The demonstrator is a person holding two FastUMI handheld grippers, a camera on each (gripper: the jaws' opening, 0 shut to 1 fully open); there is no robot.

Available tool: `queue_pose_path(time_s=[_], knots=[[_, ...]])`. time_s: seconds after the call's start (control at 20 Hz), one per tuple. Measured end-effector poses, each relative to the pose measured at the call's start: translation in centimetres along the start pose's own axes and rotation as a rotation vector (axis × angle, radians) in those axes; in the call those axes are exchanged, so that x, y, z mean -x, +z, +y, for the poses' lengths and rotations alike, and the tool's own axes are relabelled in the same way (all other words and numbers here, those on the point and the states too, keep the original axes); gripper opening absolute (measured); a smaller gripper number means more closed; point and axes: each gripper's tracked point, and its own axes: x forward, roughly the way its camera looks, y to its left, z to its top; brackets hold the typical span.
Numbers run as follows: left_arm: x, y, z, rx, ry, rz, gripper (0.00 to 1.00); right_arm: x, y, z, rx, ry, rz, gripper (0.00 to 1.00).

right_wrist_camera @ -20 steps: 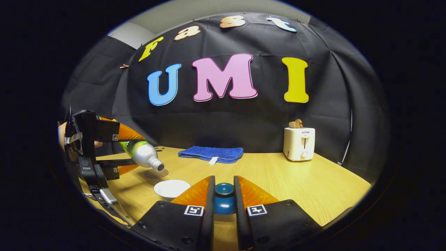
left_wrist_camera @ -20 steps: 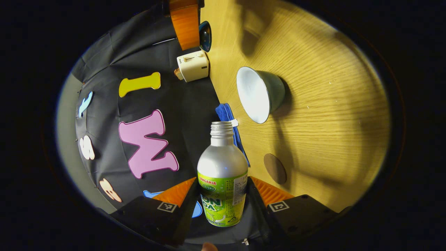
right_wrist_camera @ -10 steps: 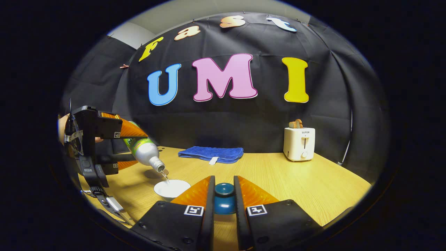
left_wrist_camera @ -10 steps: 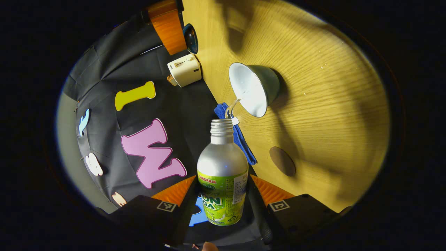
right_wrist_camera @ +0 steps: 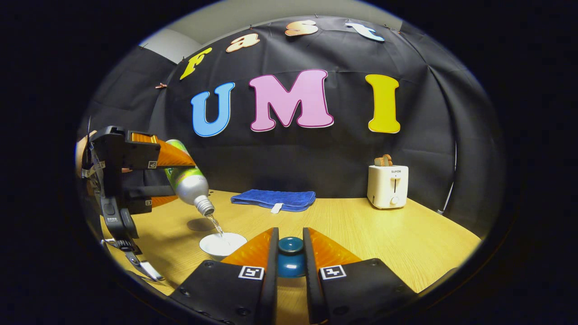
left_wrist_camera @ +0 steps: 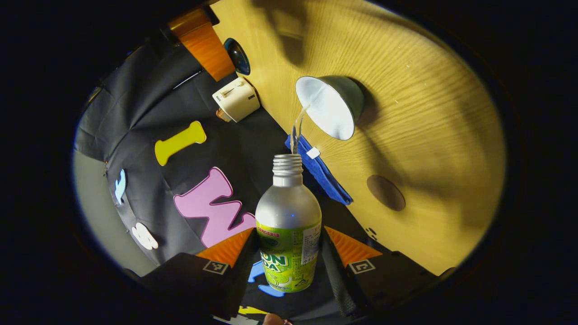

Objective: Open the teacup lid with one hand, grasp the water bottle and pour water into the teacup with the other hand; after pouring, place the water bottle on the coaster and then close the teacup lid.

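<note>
Tilting between the left claw (left_wrist_camera: 289,253) fingers, water bottle (left_wrist_camera: 288,225) pours into teacup (left_wrist_camera: 327,108).

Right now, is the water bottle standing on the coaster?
No: the left gripper holds the water bottle tilted over the teacup, and the coaster lies bare.

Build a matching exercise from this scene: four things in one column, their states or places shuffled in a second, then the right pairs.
Things:
1. water bottle
2. teacup lid
3. teacup
4. coaster

States:
A. bare on the table
B. tilted, pouring
C. open, taking in water
D. clamped between the right gripper's orange jaws

Pairs: 1-B, 2-D, 3-C, 4-A
</note>
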Motion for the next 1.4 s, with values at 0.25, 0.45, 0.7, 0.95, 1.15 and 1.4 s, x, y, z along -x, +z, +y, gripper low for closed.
queue_pose_path(time_s=[0.25, 0.45, 0.7, 0.95, 1.15, 1.4], knots=[[-0.4, 0.2, 0.8, -0.118, 0.021, -0.022, 0.81, -0.1, 0.0, 0.0, 0.001, 0.001, 0.0, 0.3], [-0.4, 0.5, 1.4, -0.175, 0.03, -0.029, 0.82, -0.1, 0.0, 0.0, 0.001, 0.001, 0.0, 0.3], [-0.4, 1.3, 2.3, -0.23, 0.064, -0.051, 0.81, 0.0, -0.1, 0.0, 0.001, 0.001, 0.0, 0.3], [0.6, 1.6, 1.4, -0.123, 0.063, -0.077, 0.81, -0.1, 0.0, 0.0, 0.001, 0.001, -0.001, 0.3], [0.2, 2.1, -1.2, 0.168, 0.033, -0.104, 0.81, -0.1, 0.0, -0.1, 0.001, 0.0, 0.0, 0.3], [0.0, 3.9, -3.5, 0.752, -0.013, -0.137, 0.81, 0.0, -0.1, -0.1, 0.002, -0.003, 0.0, 0.3]])
